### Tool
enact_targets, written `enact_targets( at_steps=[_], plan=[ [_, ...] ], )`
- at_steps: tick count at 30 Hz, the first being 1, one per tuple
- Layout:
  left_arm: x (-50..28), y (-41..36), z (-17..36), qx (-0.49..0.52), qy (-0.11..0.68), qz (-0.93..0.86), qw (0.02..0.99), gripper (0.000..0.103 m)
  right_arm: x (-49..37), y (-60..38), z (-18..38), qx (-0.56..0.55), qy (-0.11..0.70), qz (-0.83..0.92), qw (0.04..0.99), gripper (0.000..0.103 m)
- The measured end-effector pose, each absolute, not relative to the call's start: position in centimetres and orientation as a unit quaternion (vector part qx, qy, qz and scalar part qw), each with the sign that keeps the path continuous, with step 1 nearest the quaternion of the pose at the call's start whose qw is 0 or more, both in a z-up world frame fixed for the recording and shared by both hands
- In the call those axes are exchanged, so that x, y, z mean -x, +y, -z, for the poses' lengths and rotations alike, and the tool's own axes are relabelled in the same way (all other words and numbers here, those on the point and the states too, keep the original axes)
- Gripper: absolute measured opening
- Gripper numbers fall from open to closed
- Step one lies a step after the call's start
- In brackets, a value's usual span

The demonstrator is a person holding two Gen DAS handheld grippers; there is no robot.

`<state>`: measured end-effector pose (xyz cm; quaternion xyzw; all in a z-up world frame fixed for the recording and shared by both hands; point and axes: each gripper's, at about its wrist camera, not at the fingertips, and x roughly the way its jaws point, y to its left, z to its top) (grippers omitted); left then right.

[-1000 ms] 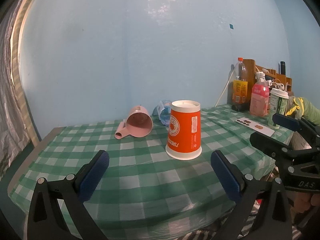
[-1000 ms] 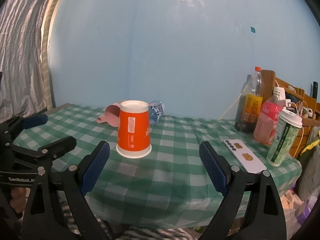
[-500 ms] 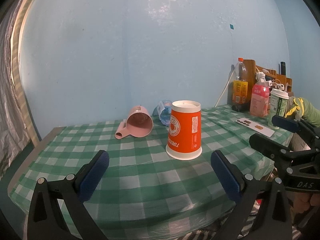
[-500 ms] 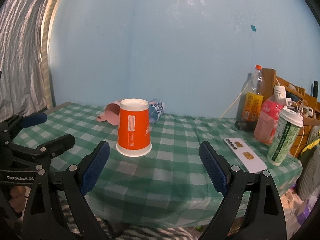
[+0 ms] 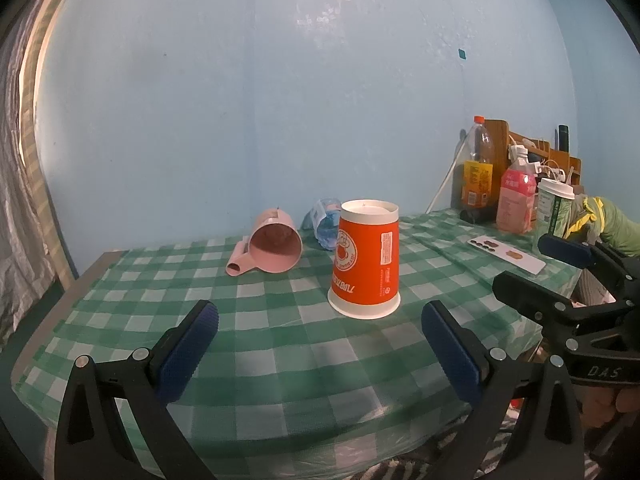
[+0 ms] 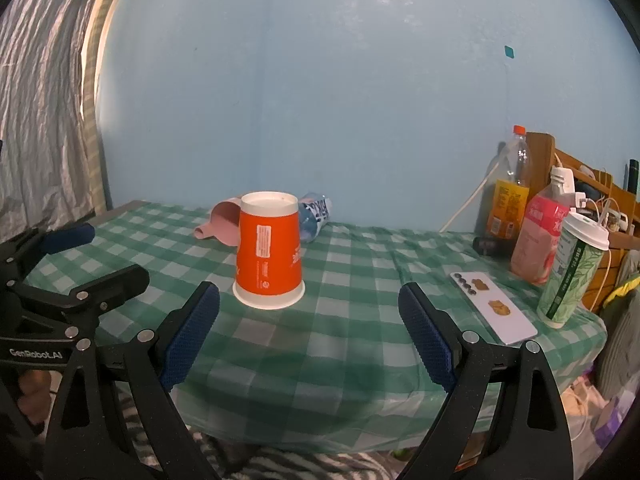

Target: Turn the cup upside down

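An orange paper cup [image 5: 366, 258] stands upside down, rim down, on the green checked tablecloth [image 5: 280, 344]; it also shows in the right wrist view [image 6: 269, 248]. A pink plastic mug [image 5: 274, 246] lies on its side behind it, mouth toward me. My left gripper [image 5: 320, 334] is open and empty, held back from the cup near the table's front edge. My right gripper [image 6: 310, 316] is open and empty, also short of the cup. Each gripper appears in the other's view: the right one [image 5: 536, 270] and the left one [image 6: 102, 256].
A clear water bottle [image 5: 325, 222] lies behind the cup. At the right stand an orange drink bottle [image 6: 508, 188], a pink bottle [image 6: 538, 232] and a green lidded cup [image 6: 572, 268]. A white phone [image 6: 492, 306] lies flat. A blue wall is close behind.
Almost nothing has changed. Both grippers stay open and hover in place; the cup has not moved.
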<state>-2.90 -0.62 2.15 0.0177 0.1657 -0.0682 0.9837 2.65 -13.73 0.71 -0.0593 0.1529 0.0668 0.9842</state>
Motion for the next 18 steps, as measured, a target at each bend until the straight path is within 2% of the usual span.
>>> enact_targets(
  at_steps=[18],
  plan=[
    [2.94,-0.26,-2.52,-0.024,0.162,0.034,0.986,0.103,-2.72,-13.64,-0.52,0.062,0.155,-0.067,0.984,0.090]
  ],
)
